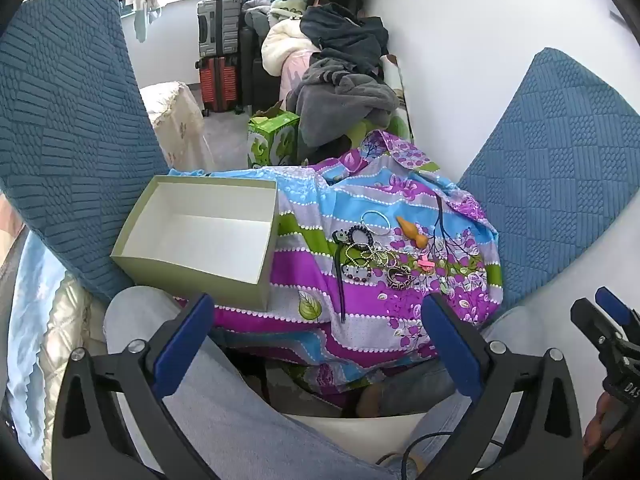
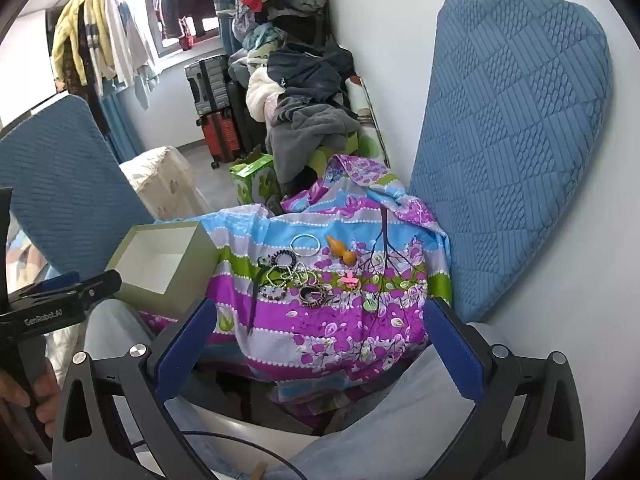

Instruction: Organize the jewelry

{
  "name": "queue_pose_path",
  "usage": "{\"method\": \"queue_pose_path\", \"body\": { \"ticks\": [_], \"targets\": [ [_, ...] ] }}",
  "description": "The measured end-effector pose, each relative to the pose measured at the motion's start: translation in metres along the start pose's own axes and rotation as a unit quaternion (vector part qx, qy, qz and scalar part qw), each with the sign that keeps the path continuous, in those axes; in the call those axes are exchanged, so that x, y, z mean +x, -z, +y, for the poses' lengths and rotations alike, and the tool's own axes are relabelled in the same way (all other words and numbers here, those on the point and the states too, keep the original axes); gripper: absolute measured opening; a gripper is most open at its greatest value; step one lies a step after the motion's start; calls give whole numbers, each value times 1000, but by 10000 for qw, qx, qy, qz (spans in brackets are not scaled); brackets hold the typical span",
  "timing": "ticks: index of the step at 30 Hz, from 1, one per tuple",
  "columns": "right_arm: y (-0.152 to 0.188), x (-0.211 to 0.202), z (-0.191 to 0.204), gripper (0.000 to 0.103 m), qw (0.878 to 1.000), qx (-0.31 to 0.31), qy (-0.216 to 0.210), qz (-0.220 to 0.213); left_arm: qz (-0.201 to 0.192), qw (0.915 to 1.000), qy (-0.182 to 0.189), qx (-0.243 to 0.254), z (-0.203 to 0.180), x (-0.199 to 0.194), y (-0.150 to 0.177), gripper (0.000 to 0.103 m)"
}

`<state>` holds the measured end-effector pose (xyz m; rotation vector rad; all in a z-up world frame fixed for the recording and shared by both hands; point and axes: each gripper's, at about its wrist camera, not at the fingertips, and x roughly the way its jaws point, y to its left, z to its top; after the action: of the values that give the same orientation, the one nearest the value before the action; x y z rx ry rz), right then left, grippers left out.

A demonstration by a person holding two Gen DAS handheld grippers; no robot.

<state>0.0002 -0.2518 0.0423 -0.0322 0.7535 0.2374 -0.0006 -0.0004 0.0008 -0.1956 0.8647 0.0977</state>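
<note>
An empty pale green box [image 1: 200, 236] with a white inside sits on the left of a colourful floral cloth [image 1: 360, 320]; it also shows in the right wrist view [image 2: 160, 264]. A pile of jewelry [image 1: 372, 252] lies to its right: a silver bangle [image 1: 376, 222], beaded bracelets, a black hair stick [image 1: 340, 280], an orange gourd pendant [image 1: 414, 232] and a pink clip [image 1: 425, 264]. The pile also shows in the right wrist view [image 2: 296, 276]. My left gripper [image 1: 316, 320] is open and empty, short of the box. My right gripper [image 2: 320, 324] is open and empty, short of the pile.
Blue textured cushions stand at the left [image 1: 68, 132] and right [image 1: 560, 168]. A white wall [image 1: 460, 40] is behind. Clothes [image 1: 340, 64], suitcases [image 1: 218, 56] and a green carton [image 1: 272, 136] lie beyond the cloth. My legs in light jeans [image 1: 240, 420] are below.
</note>
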Motion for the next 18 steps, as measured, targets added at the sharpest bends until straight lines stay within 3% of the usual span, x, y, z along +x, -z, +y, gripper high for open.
{"method": "queue_pose_path", "body": {
  "ticks": [3, 18],
  "targets": [
    [0, 1, -4, 103, 9997, 152, -100, 161, 2, 10000, 16, 12, 0, -2, 0, 102],
    [4, 2, -1, 103, 9999, 79, -19, 111, 19, 10000, -1, -4, 0, -1, 0, 102]
  ]
}}
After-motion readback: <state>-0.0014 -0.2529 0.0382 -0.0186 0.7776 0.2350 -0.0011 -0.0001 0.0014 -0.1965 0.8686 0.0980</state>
